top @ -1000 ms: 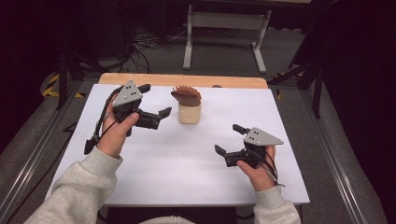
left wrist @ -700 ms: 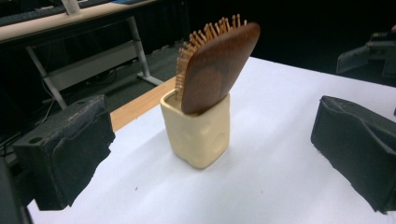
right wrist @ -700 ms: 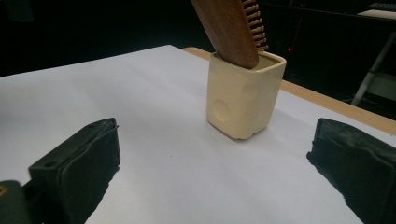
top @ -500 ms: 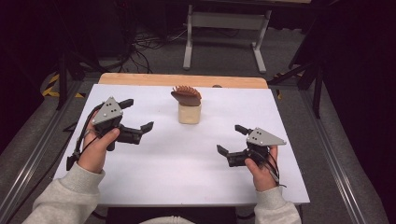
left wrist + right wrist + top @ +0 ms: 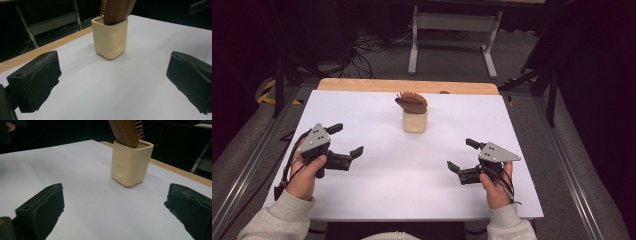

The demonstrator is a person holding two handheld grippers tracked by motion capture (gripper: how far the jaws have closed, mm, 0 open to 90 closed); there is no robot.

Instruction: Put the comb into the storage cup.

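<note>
Cream cup (image 5: 415, 121) stands upright toward the far middle of my white table (image 5: 422, 200), a brown wooden comb (image 5: 411, 102) standing tilted in it. My left gripper (image 5: 347, 141) hovers near-left, jaws spread wide, holding nothing. My right gripper (image 5: 460, 156) near-right, jaws wide too, nothing in them. Wooden edge (image 5: 362, 85) beyond; a grey metal stand (image 5: 452, 22) on the dark floor.

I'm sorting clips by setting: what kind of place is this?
Probably a lab or recording workspace, not a home: a white-covered table holds just a cream cup with a wooden comb, with loose cables and metal stands on the dark floor behind.
</note>
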